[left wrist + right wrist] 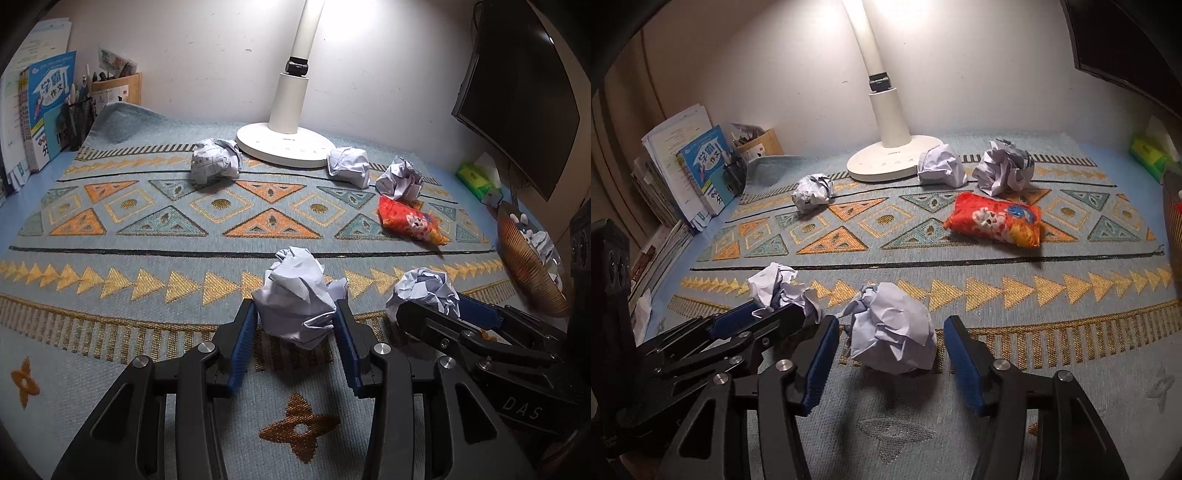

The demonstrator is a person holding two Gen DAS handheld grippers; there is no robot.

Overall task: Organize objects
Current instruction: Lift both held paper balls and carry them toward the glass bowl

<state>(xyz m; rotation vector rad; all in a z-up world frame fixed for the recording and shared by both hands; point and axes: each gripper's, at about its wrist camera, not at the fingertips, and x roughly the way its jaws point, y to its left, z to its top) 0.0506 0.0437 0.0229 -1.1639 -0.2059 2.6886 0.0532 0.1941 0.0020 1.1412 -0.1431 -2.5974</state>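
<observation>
The nearer paper ball lies on the patterned cloth, well in front of the lamp base, straight ahead between the fingers of the right gripper. They stand wider than it, pads apart from the paper; closing is what's left, I judge. It is roundish, with no clear long axis. Just left, the left gripper pinches a second paper ball. A red snack bag lies nearer the lamp base.
</observation>
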